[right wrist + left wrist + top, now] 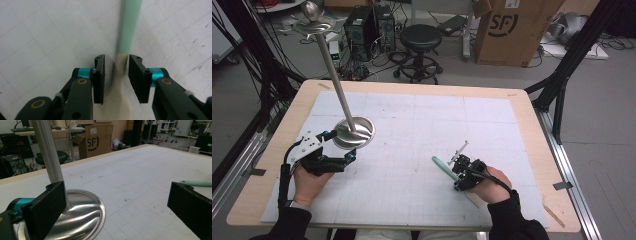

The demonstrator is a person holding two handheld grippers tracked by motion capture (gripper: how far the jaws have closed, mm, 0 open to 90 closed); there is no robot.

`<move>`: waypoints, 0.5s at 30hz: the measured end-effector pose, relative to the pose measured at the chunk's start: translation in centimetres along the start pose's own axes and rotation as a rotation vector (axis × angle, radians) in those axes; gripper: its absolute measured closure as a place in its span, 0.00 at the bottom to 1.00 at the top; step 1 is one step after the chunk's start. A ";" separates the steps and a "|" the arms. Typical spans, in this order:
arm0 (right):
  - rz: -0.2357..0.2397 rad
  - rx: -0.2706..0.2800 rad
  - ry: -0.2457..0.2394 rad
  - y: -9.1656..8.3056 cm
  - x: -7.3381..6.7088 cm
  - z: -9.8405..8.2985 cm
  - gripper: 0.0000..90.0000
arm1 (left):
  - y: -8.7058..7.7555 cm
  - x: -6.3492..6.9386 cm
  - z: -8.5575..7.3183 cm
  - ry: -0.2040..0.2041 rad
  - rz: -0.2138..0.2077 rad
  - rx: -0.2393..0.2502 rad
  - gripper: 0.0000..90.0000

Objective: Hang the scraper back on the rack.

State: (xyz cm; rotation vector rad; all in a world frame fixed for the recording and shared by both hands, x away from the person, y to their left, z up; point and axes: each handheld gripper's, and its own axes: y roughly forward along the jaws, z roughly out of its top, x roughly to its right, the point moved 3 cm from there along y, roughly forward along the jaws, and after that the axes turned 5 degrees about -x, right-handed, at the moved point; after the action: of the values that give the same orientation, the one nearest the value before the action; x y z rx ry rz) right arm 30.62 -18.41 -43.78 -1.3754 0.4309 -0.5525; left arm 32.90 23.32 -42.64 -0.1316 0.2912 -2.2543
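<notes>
While jaws gape, one stand (353,131), one spatula (445,167).

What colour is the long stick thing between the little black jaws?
Mint green with a cream end, seen best in the right gripper view: the utensil.

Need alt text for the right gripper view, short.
Two black jaws of the right gripper straddle a utensil lying on the white gridded mat, small gaps either side. Its handle is mint green beyond the jaws, cream toward the camera.

wooden table (532,115), white grid mat (422,150); steel stand (354,133), spatula (443,165)
</notes>
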 end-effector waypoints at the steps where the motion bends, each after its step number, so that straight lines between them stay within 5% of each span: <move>1: -0.001 -0.009 -0.006 0.0 0.1 0.0 0.75 | 0.0 0.0 0.0 -0.001 0.000 0.001 0.03; 8: 0.039 -0.052 0.028 0.0 0.6 0.2 0.83 | 0.0 0.0 0.0 -0.001 -0.003 0.002 0.03; 15: 0.026 -0.053 -0.011 0.0 0.8 0.2 0.89 | 0.0 0.0 0.0 -0.003 -0.003 0.003 0.03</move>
State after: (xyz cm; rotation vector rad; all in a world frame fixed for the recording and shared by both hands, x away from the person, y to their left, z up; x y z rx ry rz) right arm 31.36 -18.68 -43.74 -1.4212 0.4569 -0.5149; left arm 32.95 23.32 -42.62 -0.1332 0.2858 -2.2578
